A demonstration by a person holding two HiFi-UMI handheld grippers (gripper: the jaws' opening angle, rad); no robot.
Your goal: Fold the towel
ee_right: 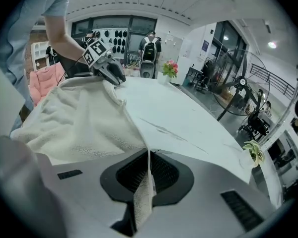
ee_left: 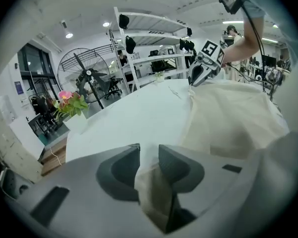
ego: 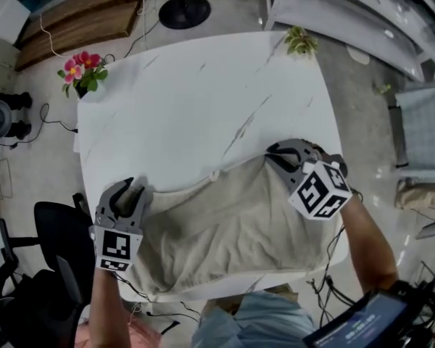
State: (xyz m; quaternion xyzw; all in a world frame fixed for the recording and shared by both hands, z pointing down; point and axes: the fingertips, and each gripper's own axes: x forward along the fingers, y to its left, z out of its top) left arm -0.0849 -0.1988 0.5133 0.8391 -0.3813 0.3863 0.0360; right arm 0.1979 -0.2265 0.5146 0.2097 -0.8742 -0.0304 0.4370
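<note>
Here's the beige terry towel (ego: 232, 230), spread over the near half of the white marble-veined table (ego: 203, 100), with its near hem running close along the table's near edge. The left gripper (ego: 130, 188) has the far left corner. Its own view shows the jaws a little apart, with a thick bunch of cloth filling the gap and pressed by both pads. The right gripper (ego: 275, 154) has the far right corner, and its jaws are clamped almost flat on a thin strip of hem. Between the two, the far hem sags in a shallow curve. Beyond it the far half of the table is bare, with only the pink flowers in a pot (ego: 80, 71) at the far left corner and a small green plant (ego: 301, 42) at the far right corner. The head view adds a black round stand base (ego: 183, 11) on the floor past the far edge and a black chair (ego: 54, 230) close on the left. The gripper views alone show a large black floor fan (ee_left: 84, 78) beyond the table, and only the left one shows the white shelving (ee_left: 149, 38).
</note>
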